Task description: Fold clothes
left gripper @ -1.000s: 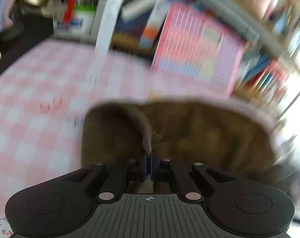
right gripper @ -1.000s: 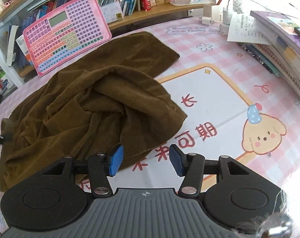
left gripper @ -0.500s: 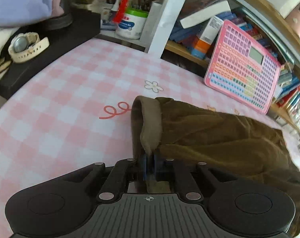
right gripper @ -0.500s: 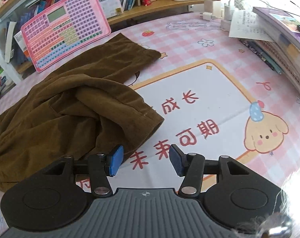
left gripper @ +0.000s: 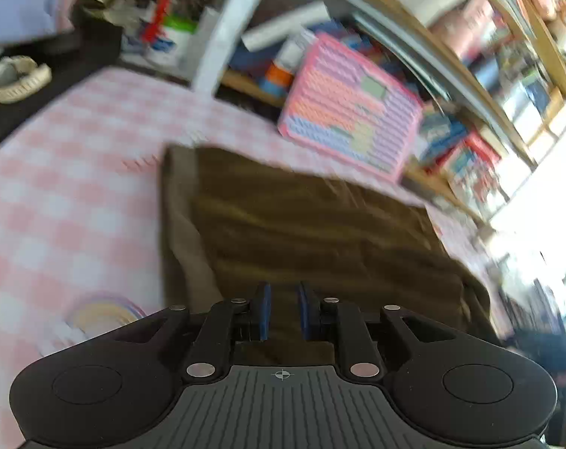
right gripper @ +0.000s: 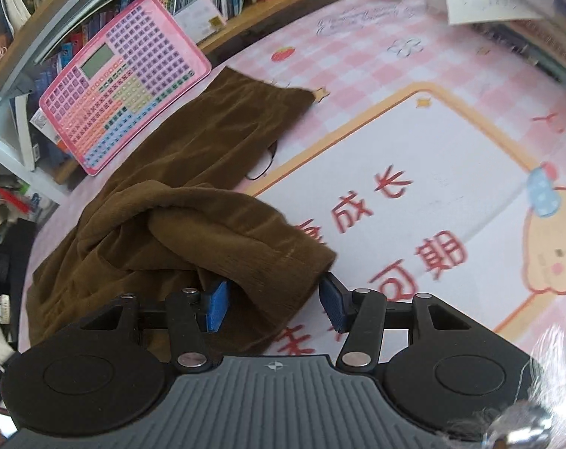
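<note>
Soft, limp trousers (right gripper: 193,202): hem lay between the open right gripper (right gripper: 273,305); left gripper (left gripper: 281,310), just opened, held nothing.

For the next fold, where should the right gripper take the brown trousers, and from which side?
Probably the leg end of the brown trousers, lying bunched on top nearest the right gripper. Its hem edge faces the camera and already sits between the open jaws, pads not pressing. Come in from the near side, low along the mat, and close across the hem.
</note>
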The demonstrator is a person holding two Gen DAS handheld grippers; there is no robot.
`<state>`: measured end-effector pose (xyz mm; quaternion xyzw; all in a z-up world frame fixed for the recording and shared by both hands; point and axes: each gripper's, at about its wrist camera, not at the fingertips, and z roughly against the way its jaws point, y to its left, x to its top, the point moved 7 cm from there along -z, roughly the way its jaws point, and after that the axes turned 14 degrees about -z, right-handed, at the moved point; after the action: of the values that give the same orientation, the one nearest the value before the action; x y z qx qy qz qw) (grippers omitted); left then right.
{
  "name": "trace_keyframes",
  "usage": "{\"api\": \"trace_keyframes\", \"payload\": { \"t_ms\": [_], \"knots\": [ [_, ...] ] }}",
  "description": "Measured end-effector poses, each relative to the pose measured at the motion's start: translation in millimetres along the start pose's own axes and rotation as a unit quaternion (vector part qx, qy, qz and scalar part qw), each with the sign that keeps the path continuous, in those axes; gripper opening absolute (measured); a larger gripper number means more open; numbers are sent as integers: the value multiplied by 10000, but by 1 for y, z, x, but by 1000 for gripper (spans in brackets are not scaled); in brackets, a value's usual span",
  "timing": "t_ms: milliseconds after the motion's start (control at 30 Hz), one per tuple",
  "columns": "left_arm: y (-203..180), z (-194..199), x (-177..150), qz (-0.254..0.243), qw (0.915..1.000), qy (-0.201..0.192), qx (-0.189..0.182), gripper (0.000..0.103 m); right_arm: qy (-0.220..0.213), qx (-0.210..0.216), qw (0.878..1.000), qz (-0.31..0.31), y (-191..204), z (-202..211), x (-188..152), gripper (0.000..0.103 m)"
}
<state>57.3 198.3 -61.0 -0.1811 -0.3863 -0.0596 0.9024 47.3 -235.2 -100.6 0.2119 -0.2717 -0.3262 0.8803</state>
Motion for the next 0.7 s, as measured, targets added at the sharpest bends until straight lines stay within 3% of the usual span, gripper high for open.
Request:
{"api": "trace_keyframes", "payload": {
  "t_ms": [100, 133, 267, 400, 467, 567, 633, 700],
  "knots": [
    [-4, -16, -15, -7, 9993, 359, 117, 18, 35, 98, 9998, 150, 7, -3, -3, 21],
    [-3, -20, -19, 16, 9988, 454, 185, 18, 24, 144, 9997, 211, 10, -3, -4, 6],
    [7, -26, -20, 161, 9977, 554, 363, 18, -193, 549, 9944, 879, 32, 27, -5, 5],
    [14, -29, -13, 137, 9960, 613, 640, 18, -569, 1429, 9743, 1647, 69, 99, -5, 5],
    [15, -29, -12, 126, 9954, 624, 715, 18, -959, 1722, 9659, 1680, 80, 133, 9, 5],
    [17, -27, -14, 129, 9951, 637, 751, 18, -1671, 1217, 9666, 1516, 79, 147, 46, 5],
    [16, -28, -14, 113, 9948, 647, 773, 18, -1884, 715, 9684, 1473, 73, 128, 67, 8],
    [16, -26, -15, 117, 9948, 660, 773, 18, -1744, 172, 9725, 1532, 61, 98, 79, 16]
  ]
}}
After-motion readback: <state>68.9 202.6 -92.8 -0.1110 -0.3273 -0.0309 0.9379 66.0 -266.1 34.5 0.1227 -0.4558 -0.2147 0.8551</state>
